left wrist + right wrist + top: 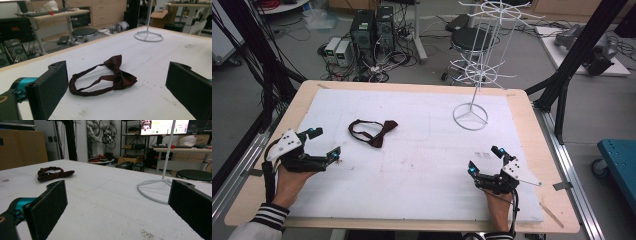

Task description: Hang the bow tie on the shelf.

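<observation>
The bow tie [373, 132] lies flat on the tabletop [422, 165], left of centre, just beyond my left tool [325, 145]. Both tools, left and right [484, 159], gape open and empty. It looks light, soft and floppy; I'd pinch the knot.

A robotics lab, it seems: computer towers [372, 30] with tangled cables on the floor, black framing struts [579, 47] beside the counter [522, 100], and monitors [163, 126] over cluttered desks behind.
</observation>
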Tool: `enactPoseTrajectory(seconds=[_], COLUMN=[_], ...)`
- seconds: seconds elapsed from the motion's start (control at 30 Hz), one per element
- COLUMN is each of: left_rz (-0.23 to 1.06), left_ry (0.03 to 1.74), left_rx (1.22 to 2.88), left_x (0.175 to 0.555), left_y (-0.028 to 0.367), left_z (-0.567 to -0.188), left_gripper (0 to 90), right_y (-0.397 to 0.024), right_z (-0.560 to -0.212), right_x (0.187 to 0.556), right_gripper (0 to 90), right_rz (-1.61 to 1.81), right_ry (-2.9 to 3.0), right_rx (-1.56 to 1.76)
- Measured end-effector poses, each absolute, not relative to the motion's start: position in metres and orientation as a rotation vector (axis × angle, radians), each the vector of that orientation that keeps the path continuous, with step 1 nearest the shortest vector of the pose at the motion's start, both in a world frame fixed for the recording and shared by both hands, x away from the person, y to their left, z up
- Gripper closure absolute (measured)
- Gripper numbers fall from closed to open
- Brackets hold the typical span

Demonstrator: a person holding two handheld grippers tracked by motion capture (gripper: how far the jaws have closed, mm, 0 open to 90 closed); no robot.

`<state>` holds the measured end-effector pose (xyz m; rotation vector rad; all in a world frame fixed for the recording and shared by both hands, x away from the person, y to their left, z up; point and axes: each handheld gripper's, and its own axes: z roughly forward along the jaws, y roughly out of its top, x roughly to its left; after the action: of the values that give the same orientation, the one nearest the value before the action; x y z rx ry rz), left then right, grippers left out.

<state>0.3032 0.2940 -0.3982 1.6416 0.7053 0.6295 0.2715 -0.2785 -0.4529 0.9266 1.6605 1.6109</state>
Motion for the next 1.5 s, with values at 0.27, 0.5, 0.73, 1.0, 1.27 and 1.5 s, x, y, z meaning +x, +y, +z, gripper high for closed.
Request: enactPoseTrajectory(seconds=[0.27,0.5,0.73,1.0,1.27,1.5], left_rz=[0.581,0.531,0.497,0.483,0.469,0.435], left_ry=[0.728,0.752,0.747,0.804,0.838,0.874], left_rx=[1.778,1.917,2.016,2.124,2.202,2.253], left_x=[0.319,0.336,0.35,0.364,0.379,0.391], left_y=[0.276,0.253,0.232,0.204,0.185,0.169], left_z=[-0.383,-0.38,-0.377,-0.378,-0.381,-0.39], left_gripper=[4.9,4.9,4.9,4.9,4.9,4.9], right_y=[-0.278,-0.278,-0.278,-0.278,-0.278,-0.278], right_z=[-0.453,-0.453,-0.453,-0.453,-0.453,-0.453], right_x=[0.272,0.272,0.271,0.272,0.271,0.272], right_gripper=[1.6,1.6,1.6,1.6,1.6,1.6], right_rz=[1.609,1.604,1.608,1.608,1.608,1.609], right_ry=[1.66,1.662,1.66,1.659,1.661,1.66], right_rx=[0.926,0.917,0.925,0.924,0.924,0.925])
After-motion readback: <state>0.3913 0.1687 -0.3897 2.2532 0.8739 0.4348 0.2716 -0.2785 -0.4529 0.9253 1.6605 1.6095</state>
